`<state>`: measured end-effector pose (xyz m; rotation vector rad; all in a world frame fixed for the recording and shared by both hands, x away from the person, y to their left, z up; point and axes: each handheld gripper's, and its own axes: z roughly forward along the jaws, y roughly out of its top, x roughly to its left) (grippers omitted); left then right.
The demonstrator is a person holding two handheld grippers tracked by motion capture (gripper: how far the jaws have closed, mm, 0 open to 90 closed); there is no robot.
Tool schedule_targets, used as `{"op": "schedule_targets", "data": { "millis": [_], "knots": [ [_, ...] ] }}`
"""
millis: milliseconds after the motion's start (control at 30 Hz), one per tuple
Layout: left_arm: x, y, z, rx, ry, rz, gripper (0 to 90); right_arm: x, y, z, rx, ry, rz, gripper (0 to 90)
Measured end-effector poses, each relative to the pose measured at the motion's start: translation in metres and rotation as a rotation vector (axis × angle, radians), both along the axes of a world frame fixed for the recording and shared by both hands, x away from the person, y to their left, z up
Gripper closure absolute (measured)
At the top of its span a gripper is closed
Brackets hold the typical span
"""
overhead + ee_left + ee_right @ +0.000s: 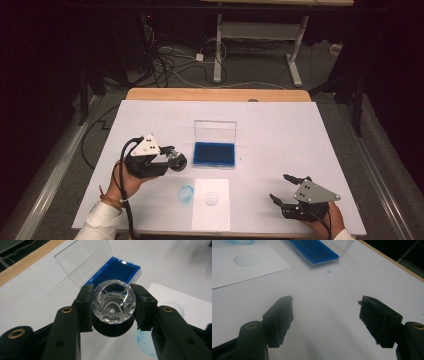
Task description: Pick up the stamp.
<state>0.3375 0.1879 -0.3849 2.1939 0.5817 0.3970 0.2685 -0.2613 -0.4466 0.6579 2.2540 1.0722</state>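
Clamping stamp (pixel 113 301) in left gripper (pixel 113 308) | right gripper (pixel 325 320) wide apart, empty

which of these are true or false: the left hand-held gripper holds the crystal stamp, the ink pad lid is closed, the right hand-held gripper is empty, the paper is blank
1. The left hand-held gripper is shut on the crystal stamp. True.
2. The lid of the blue ink pad is closed. False: the clear lid stands open behind the pad.
3. The right hand-held gripper holds nothing. True: its jaws stand apart over the bare white table cover.
4. The sheet of paper is blank. False: it bears a round blue stamp print.
5. A blue ink smudge lies on the table cover left of the paper. True.
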Motion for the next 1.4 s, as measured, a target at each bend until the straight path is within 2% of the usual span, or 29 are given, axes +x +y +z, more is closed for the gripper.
{"op": "schedule_targets", "data": {
  "millis": [133,333,633,767,900,1067,1233,1400],
  "knots": [
    [-0.003,-0.004,0.001,-0.019,-0.005,-0.009,54.5,0.0,0.0,0.0,0.007,0.002,0.0,26.2],
    [-0.007,-0.012,0.003,-0.025,-0.019,-0.035,54.5,0.0,0.0,0.002,0.023,-0.013,-0.002,22.8],
    [-0.011,-0.015,0.004,-0.032,-0.029,-0.051,54.5,0.002,0.003,0.004,0.074,-0.047,0.005,15.4],
    [-0.013,-0.016,0.004,-0.039,-0.031,-0.051,54.5,0.002,0.001,0.008,0.113,-0.067,0.007,15.1],
    [-0.017,-0.018,0.005,-0.048,-0.035,-0.058,54.4,0.001,0.002,0.01,0.129,-0.079,0.012,15.2],
    [-0.021,-0.022,0.005,-0.056,-0.031,-0.075,54.5,0.003,0.004,0.011,0.132,-0.08,0.028,15.3],
    [-0.026,-0.025,0.01,-0.089,-0.035,-0.091,54.5,0.006,0.007,0.01,0.126,-0.066,0.045,15.3],
    [-0.029,-0.03,0.012,-0.088,-0.041,-0.105,54.5,0.008,0.013,0.013,0.142,-0.084,0.054,15.5]
  ]
}}
